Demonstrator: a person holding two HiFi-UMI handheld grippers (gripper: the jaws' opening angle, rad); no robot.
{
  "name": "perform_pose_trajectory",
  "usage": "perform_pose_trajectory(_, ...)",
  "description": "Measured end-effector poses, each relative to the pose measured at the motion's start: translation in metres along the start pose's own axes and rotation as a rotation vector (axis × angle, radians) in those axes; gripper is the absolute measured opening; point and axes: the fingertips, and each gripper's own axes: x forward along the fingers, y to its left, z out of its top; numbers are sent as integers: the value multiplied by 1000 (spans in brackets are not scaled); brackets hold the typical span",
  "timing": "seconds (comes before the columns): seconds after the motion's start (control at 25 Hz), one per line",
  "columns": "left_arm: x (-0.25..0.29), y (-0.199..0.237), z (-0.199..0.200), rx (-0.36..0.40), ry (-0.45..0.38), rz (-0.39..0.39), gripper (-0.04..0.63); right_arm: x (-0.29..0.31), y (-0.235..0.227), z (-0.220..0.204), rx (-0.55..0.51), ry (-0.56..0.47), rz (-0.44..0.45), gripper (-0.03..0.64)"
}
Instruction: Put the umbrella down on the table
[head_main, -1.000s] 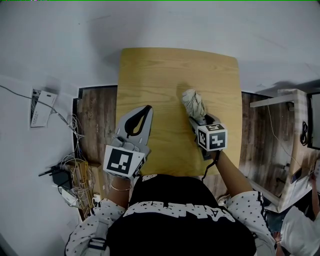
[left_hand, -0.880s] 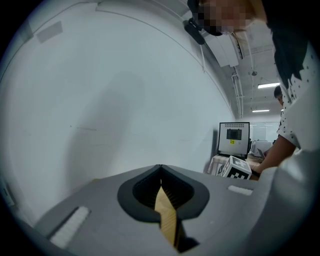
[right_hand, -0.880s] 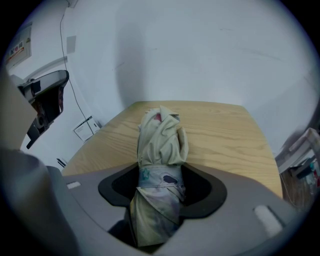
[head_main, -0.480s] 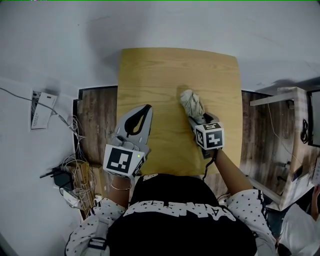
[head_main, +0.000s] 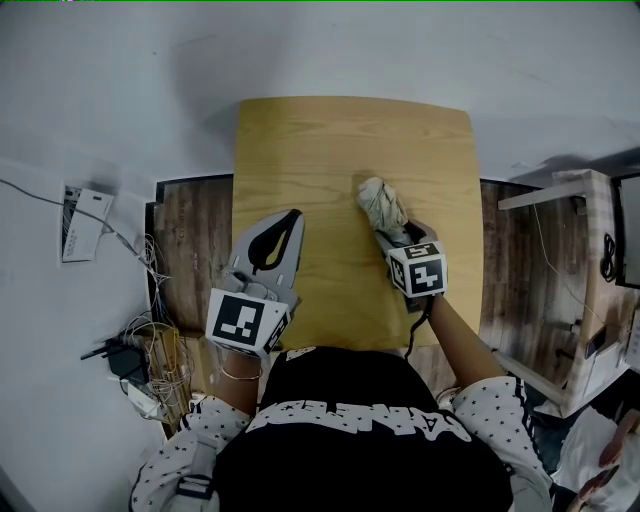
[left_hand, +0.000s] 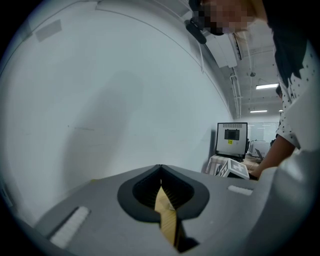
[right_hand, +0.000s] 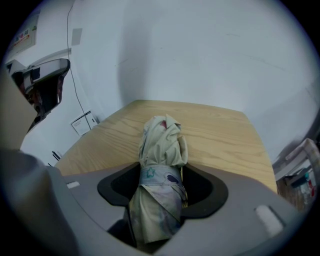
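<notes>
Right gripper view: the right gripper (right_hand: 160, 170) is clamped on the folded cream umbrella (right_hand: 161, 140), star-printed strap at its jaws, top jutting ahead over the wooden surface (right_hand: 220, 135). The left gripper (left_hand: 160, 169) is closed and empty.

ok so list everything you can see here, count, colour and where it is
table: one, light wood, centre, against a pale wall
umbrella: one, cream, folded and strapped, over the table's right half
floor: dark wood planks, either side of the table
white card: one, left of the table
cables: a tangle, black and white, lower left
side unit: one, pale wood, right edge
monitor: one, dark screen, background of the left gripper view
left gripper: one, grey, jaws together, empty, over the table's left edge
right gripper: one, grey, jaws closed on the umbrella
sleeves: two, white with dark dots, bottom
</notes>
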Motion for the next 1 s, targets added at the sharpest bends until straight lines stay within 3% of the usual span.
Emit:
perform_pose_trajectory(0.72,3,-13,5,25,-8,-41,3,-21,2,10,31,-79,-11,308)
perform_pose_trajectory(1.0,1,-18,9,30,-11,-47,2,-38,-1,23,38,-160,-39,230)
